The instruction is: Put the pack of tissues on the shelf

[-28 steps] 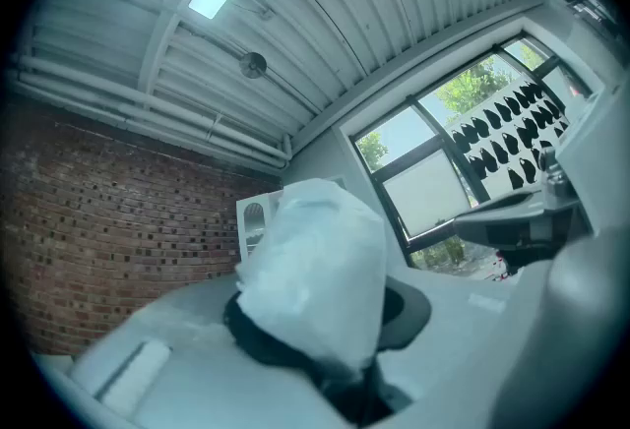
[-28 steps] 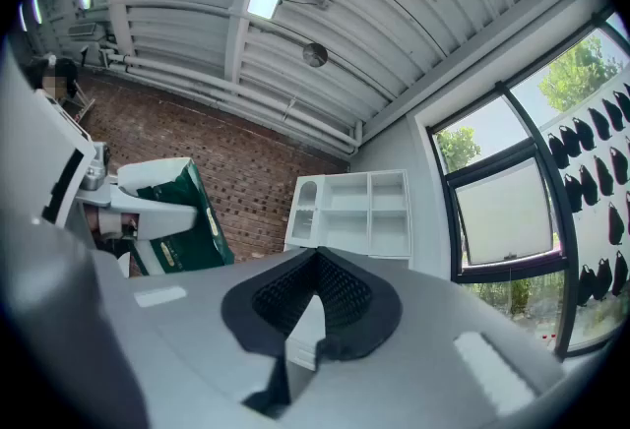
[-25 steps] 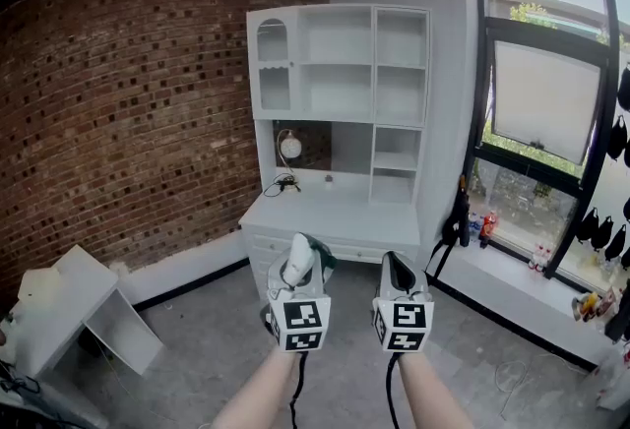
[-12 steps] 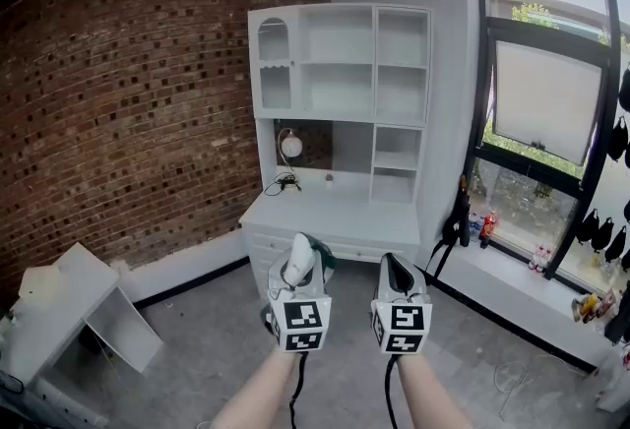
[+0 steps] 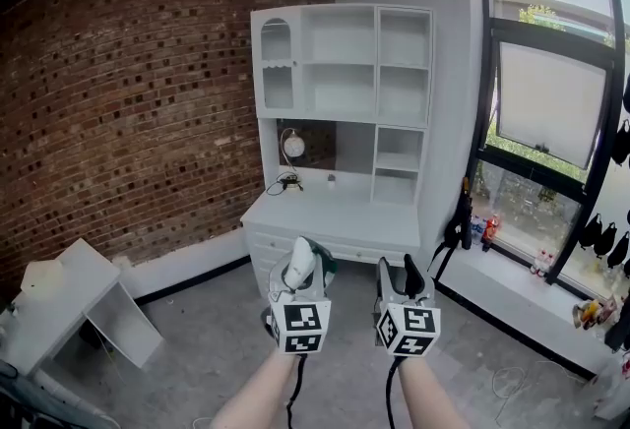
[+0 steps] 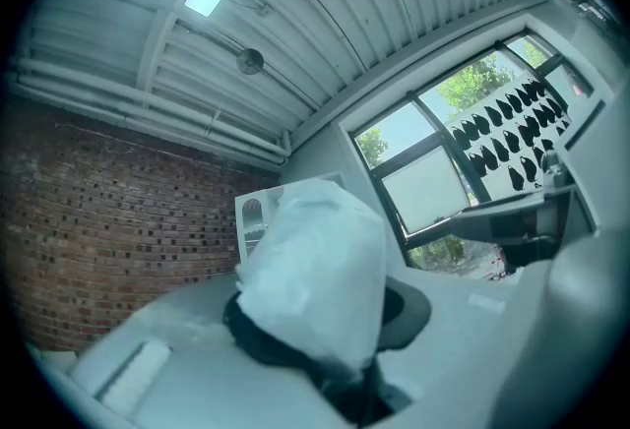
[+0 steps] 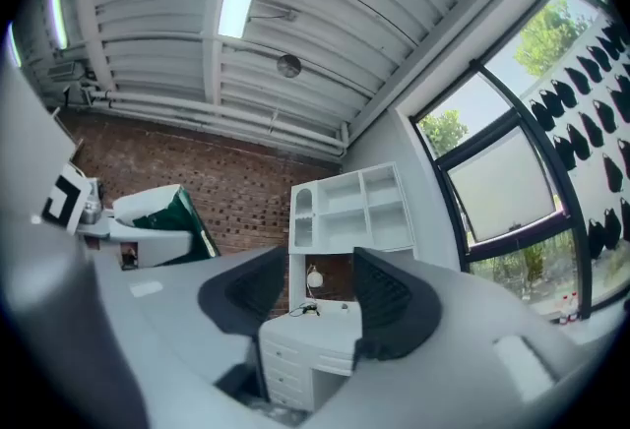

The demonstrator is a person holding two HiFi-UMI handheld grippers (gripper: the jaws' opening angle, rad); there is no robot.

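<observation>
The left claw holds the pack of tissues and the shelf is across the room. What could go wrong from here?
1. The pack of tissues sticks far out of the left claw, gripped at one end only; it may slip on the way.
2. A lamp and a cable are on the desk under the shelf; a low approach may knock them.
</observation>
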